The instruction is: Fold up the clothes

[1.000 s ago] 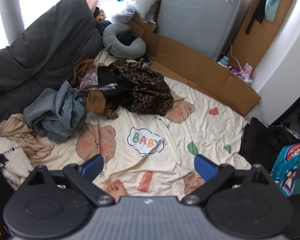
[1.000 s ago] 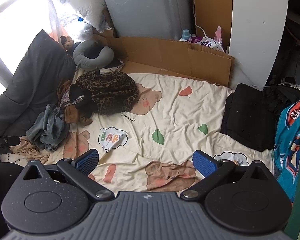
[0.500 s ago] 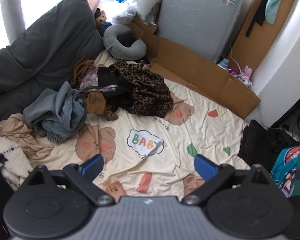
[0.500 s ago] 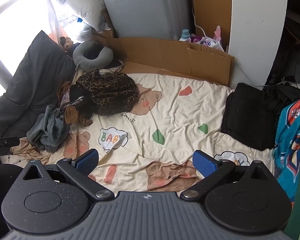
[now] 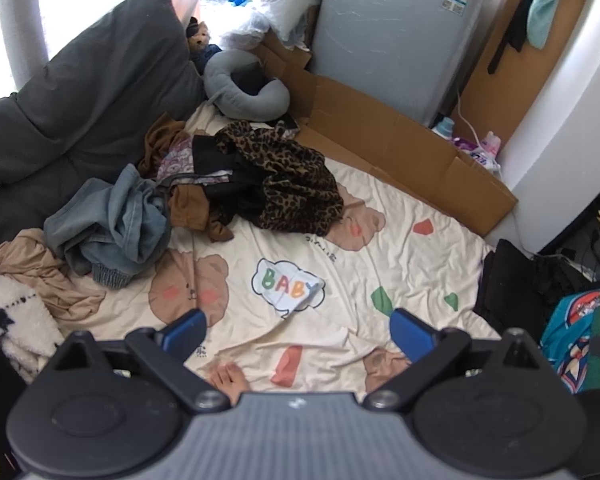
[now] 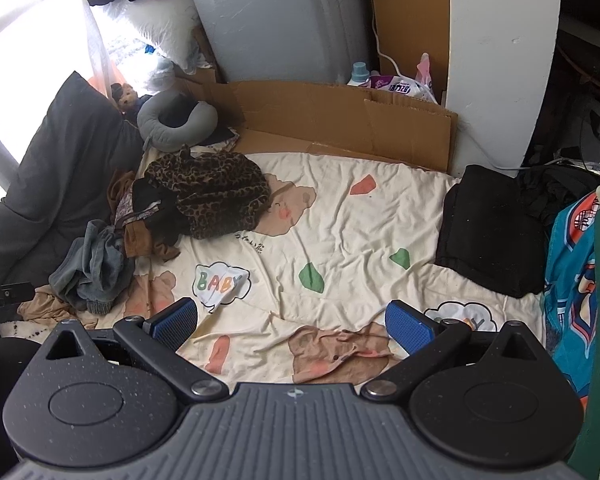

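Cream cotton bedsheet, printed with bears and a "BABY" cloud, covers the bed and lies wrinkled and largely bare in its middle. Both grippers are held above it with nothing between the fingers: the left gripper has its blue-padded fingers spread wide apart, and the right gripper is spread equally wide. Unfolded clothes are heaped on the far left part of the sheet: a leopard-print garment lies on top of black and brown items, a blue-grey garment is bunched just beside them toward the left edge, and a beige garment lies near it. A folded black garment rests at the right edge of the sheet, well apart from the heap. A grey neck pillow sits beyond the heap, against flattened cardboard. A bare foot shows on the sheet just in front of the left gripper body
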